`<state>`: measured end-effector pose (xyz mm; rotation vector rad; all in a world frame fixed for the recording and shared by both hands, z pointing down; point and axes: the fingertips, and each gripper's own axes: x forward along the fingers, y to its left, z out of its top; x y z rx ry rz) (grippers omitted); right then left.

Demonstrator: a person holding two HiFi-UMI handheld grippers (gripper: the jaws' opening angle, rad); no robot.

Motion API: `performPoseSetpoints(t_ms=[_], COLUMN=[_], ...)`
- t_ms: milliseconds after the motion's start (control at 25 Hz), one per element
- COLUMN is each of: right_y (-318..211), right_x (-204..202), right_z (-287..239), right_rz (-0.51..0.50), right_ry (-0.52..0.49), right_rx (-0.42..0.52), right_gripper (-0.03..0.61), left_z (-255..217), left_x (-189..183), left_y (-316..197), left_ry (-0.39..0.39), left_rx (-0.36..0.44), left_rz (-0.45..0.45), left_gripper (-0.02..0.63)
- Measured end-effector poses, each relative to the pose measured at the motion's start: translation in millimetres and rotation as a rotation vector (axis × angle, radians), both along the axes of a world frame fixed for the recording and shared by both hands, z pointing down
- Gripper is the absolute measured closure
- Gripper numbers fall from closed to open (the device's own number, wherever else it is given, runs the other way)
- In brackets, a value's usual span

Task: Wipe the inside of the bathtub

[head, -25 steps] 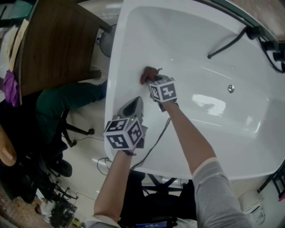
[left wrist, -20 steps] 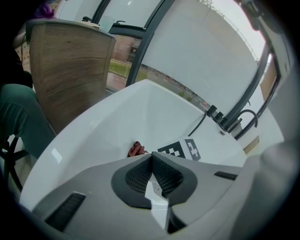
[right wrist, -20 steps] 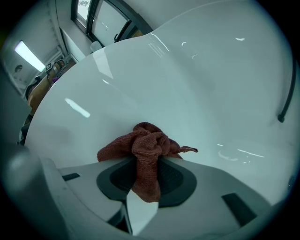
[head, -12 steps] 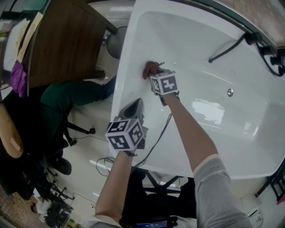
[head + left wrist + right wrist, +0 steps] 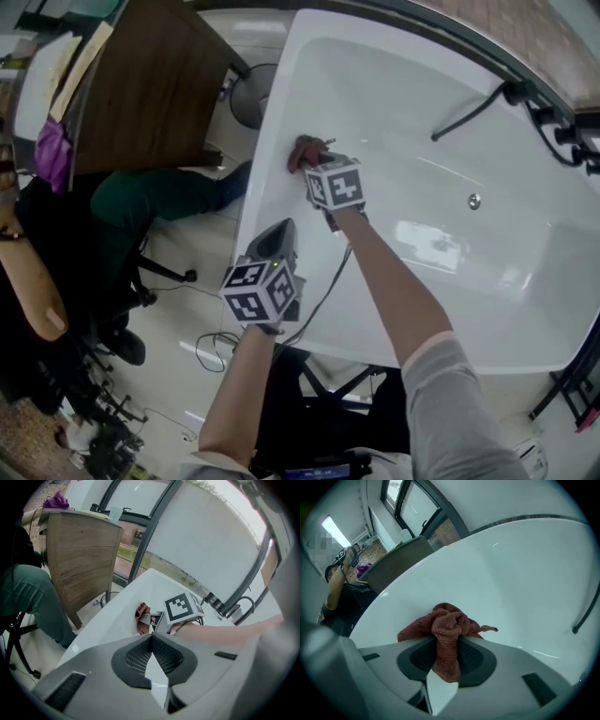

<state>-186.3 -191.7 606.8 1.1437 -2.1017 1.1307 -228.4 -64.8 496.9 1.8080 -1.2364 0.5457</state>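
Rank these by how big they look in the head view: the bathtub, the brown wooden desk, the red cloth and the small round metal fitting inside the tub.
1. bathtub, by far the largest
2. wooden desk
3. red cloth, only partly showing
4. round metal fitting, smallest

Daylight from the windows (image 5: 206, 536) lights everything brightly. The white tub (image 5: 394, 103) carries soft glare patches across its floor. Both gripper views bend and darken toward round edges; the cloth (image 5: 447, 620) is crisp, jaws nearest the lens softer. Head view's left edge is dim.
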Motion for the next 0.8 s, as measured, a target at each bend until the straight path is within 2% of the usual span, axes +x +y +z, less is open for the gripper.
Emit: performPoseSetpoints(t_ms=[560,800], right_y=[22,56], right_x=[-30,-8], right_z=[-57,-87], right_rz=[-0.041,-0.057], right_ry=[-0.072,-0.080], right_rx=[-0.001,0.013], right_gripper=[0.460,0.457], left_z=[-40,-72], left_x=[-2,0], left_y=[33,53], left_ry=[0.002,-0.008], left_rx=[0.007,0.024], left_rz=[-0.005,-0.003], left_gripper=[0.607,0.607])
